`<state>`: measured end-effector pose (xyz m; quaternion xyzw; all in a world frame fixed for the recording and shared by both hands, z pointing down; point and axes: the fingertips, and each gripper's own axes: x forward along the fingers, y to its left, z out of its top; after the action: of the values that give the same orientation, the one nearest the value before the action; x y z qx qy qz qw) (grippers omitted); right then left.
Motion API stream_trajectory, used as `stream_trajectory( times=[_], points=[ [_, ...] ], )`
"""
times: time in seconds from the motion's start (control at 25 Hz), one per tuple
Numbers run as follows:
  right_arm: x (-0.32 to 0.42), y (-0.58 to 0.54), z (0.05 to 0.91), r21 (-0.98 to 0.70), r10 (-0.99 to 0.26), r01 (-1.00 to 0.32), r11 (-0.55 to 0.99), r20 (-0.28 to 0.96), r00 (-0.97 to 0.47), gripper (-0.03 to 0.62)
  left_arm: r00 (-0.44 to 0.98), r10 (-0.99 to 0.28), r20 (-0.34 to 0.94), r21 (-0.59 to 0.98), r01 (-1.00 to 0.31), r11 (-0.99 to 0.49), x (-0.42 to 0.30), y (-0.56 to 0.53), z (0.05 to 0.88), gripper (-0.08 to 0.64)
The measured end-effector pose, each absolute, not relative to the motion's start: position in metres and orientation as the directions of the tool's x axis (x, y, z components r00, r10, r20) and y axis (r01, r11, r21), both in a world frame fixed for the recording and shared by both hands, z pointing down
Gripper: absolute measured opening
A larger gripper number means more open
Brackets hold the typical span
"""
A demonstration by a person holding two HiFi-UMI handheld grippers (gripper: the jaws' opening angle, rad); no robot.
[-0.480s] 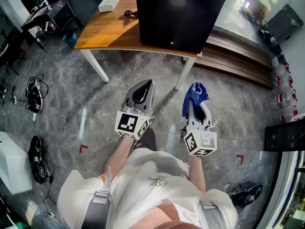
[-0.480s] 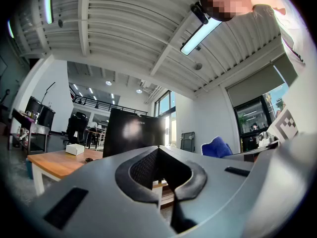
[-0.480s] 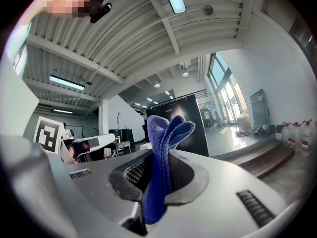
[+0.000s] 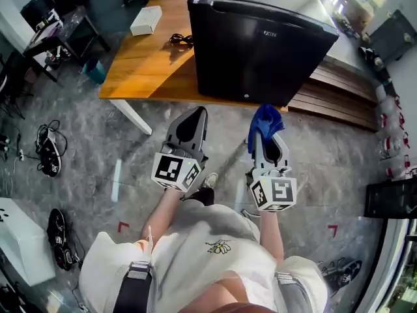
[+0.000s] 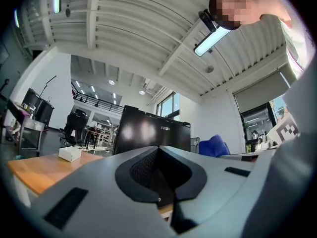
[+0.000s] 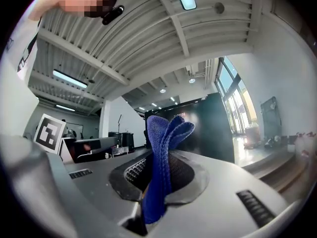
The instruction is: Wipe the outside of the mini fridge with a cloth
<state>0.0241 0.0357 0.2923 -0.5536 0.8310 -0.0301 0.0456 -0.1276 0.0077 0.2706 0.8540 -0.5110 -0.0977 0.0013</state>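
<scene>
Fingers of right gripper (image 6: 157,183) pinch blue cloth (image 6: 164,133) (left gripper's (image 5: 159,151) pressed together, empty) facing FUXIN-marked mini fridge (image 4: 260,52).

Person wears a white short-sleeved T-shirt (image 4: 195,263) with a small daisy emblem (image 4: 220,246) at the chest. Grey webbing straps (image 4: 132,284) with buckles run over both shoulders. Left gripper (image 4: 197,112) and right gripper (image 4: 268,137) have grey moulded shells and black ribbed pads (image 5: 143,170). Each carries a marker cube (image 4: 174,171) with black-and-white squares.
</scene>
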Motion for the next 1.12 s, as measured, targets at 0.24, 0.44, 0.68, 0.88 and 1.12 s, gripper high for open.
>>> stream_trajectory(
  times=[0.24, 0.44, 0.68, 0.88, 1.12],
  points=[
    [-0.005, -0.033, 0.267, -0.068, -0.938, -0.939, 0.338, -0.106, -0.33, 0.063, 0.503, -0.843, -0.191, 0.09, -0.846, -0.525, -0.151, -0.058, 0.256, 0.005],
    [0.008, -0.06, 0.268, -0.093, -0.958, -0.956, 0.28, -0.097, -0.271, 0.062, 0.512, -0.835, -0.202, 0.093, -0.839, -0.537, -0.149, -0.092, 0.25, 0.005],
    [0.036, -0.076, 0.264, -0.083, -0.96, -0.958, 0.275, -0.084, -0.268, 0.063, 0.526, -0.827, -0.197, 0.09, -0.83, -0.55, -0.116, -0.105, 0.245, 0.005],
    [0.055, -0.088, 0.256, -0.071, -0.957, -0.956, 0.283, -0.09, -0.277, 0.063, 0.529, -0.823, -0.205, 0.097, -0.826, -0.555, -0.094, -0.112, 0.24, 0.005],
    [0.069, -0.099, 0.25, -0.083, -0.943, -0.942, 0.326, -0.1, -0.318, 0.063, 0.504, -0.837, -0.212, 0.098, -0.841, -0.531, -0.077, -0.12, 0.237, 0.005]
  ],
)
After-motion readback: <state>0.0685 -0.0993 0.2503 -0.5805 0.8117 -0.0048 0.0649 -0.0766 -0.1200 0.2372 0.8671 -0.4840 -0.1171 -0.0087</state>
